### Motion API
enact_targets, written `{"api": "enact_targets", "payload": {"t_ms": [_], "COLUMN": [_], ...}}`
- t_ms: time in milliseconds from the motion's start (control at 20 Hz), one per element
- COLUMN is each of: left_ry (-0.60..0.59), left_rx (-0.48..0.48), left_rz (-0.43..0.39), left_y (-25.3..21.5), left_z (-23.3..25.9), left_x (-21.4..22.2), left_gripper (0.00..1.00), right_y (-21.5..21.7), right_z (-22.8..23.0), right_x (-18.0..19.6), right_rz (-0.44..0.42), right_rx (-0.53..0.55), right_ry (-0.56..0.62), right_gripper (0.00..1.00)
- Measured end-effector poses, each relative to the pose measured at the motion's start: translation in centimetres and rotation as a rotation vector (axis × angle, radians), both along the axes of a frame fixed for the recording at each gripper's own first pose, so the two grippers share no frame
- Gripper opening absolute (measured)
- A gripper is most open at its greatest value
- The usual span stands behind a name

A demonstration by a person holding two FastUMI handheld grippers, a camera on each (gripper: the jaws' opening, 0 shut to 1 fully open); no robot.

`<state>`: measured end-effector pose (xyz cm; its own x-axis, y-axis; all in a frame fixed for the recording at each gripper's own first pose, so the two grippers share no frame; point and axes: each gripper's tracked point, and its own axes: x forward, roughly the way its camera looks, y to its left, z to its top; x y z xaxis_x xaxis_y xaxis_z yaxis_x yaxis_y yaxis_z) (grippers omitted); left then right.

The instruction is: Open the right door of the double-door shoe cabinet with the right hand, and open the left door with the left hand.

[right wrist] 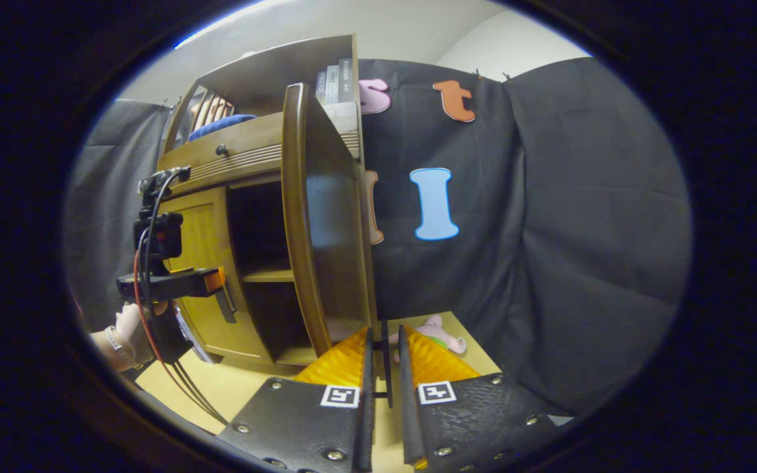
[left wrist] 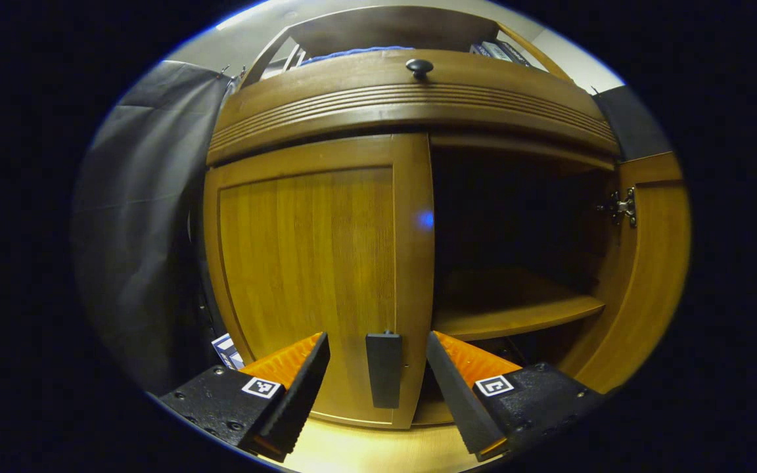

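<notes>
In the left gripper view, the shoe cabinet (left wrist: 411,105) is seen head on. Its left door (left wrist: 313,263) is shut, and a dark bar handle (left wrist: 384,369) is mounted near that door's lower inner edge. The left gripper (left wrist: 378,368) is held with its fingers (left wrist: 299,384) spread wide apart, one to each side of the handle, without touching it. The right door (left wrist: 648,263) is swung open on its hinge (left wrist: 621,207), and a wooden shelf (left wrist: 516,309) is exposed in the dark compartment. A round knob (left wrist: 419,66) is set on the drawer front above the doors.

In the right gripper view, the right gripper (right wrist: 385,368) is seen with its fingers (right wrist: 365,381) drawn close on the thin handle (right wrist: 385,358) at the open right door's (right wrist: 326,223) lower edge; whether both press on it cannot be told. A soft toy (right wrist: 441,334) lies on the floor beside the black cloth wall (right wrist: 549,230).
</notes>
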<state>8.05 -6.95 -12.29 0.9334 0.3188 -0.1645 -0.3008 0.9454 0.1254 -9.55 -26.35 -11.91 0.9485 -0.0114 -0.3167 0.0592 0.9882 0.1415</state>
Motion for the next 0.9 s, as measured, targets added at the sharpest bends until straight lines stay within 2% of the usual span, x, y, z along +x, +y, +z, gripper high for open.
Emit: {"api": "enact_targets", "payload": {"t_ms": [50,200,250,400,700,900], "left_ry": [0.004,0.013,0.011,0.014,0.017,0.018], "left_rx": [-0.006,-0.017,-0.022,-0.031,-0.050,-0.079], "left_rz": [-0.002,-0.004,-0.004,-0.013,-0.002,0.003], "left_y": [0.0,0.1,0.1,-0.1,0.3,0.4], "left_z": [-0.3,-1.0,-1.2,-1.5,-1.7,-1.7], "left_x": [0.4,1.2,1.4,1.8,1.5,0.8], "left_gripper": [0.86,0.80,0.75,0.67,0.35,0.36], "right_y": [-0.5,-1.7,-2.0,-2.9,-3.1,-2.8], "right_z": [-0.1,-0.1,-0.1,0.0,0.1,0.2], "right_x": [0.0,0.0,-0.1,-0.1,-0.4,-0.9], "right_rz": [-0.012,-0.047,-0.056,-0.079,-0.083,-0.068], "right_rx": [-0.002,-0.008,-0.010,-0.013,-0.003,0.005], "right_ry": [0.001,0.005,0.004,0.004,-0.002,-0.006], "right_gripper": [0.18,0.18,0.18,0.18,0.18,0.18]}}
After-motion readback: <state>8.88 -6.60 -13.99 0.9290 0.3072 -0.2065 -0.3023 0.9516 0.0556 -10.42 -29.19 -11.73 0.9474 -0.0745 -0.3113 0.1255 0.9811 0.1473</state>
